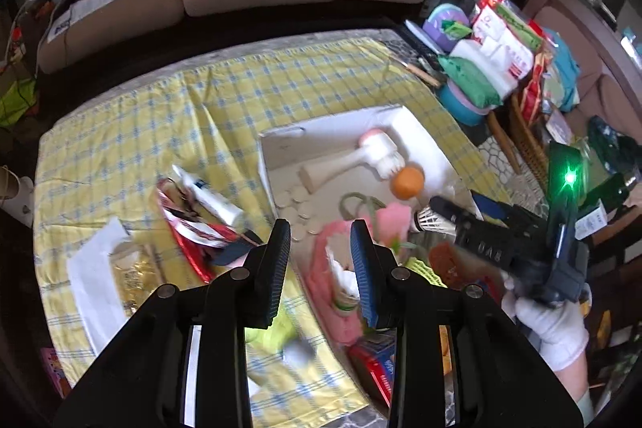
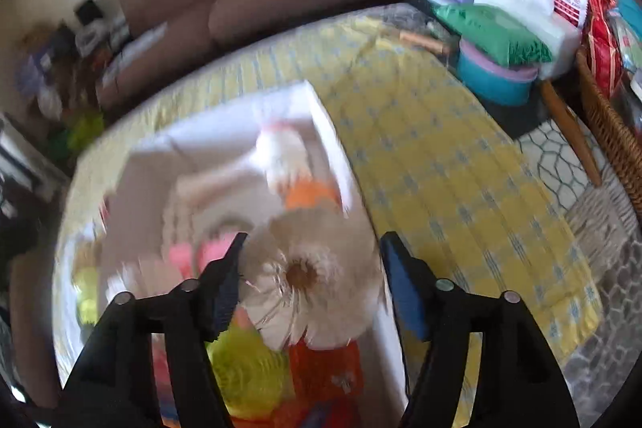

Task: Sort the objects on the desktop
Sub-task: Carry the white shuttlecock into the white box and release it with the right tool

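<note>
The right gripper (image 2: 311, 277) hangs over the near end of the white box (image 1: 429, 143), its jaws spread wide around a shuttlecock (image 2: 309, 277); through the blur, contact with either pad cannot be told. Inside the box lie a white brush (image 1: 361, 157) and an orange ball (image 1: 408, 182). The left gripper (image 1: 321, 249), unclenched and holding nothing, hovers at the box's near-left corner.

A woven cotton-looking tablecloth (image 1: 224, 87) covers the table. The white box (image 1: 417, 143) seems matt cardboard. The shuttlecock (image 2: 313, 275) has feathery vanes; the foil packet (image 1: 192, 227) is glossy.
</note>
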A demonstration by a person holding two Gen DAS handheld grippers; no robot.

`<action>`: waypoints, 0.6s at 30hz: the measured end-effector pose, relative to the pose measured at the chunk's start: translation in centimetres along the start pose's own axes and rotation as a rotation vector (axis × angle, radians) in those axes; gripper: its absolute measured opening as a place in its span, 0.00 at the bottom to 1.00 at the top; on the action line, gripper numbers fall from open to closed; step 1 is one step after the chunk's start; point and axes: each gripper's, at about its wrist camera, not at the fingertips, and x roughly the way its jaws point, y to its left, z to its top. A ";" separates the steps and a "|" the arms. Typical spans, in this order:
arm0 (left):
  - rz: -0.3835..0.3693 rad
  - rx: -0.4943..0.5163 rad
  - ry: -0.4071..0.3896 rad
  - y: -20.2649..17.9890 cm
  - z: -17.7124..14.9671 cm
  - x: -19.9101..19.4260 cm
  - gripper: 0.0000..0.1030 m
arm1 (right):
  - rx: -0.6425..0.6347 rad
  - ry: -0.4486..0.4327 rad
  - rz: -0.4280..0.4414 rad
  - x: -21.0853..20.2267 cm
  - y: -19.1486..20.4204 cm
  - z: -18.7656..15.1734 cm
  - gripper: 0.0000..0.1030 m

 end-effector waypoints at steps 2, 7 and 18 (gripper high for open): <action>0.001 0.001 0.011 -0.1 -0.2 0.5 0.28 | 0.019 -0.011 0.008 -1.2 -0.5 -0.4 0.71; 0.003 0.001 0.028 1.3 -1.4 0.0 0.39 | 0.088 -0.047 0.085 -4.6 -2.3 -1.6 0.77; 0.094 -0.126 0.062 11.8 -14.3 -2.4 0.76 | 0.035 -0.067 0.199 -9.2 0.5 -5.8 0.74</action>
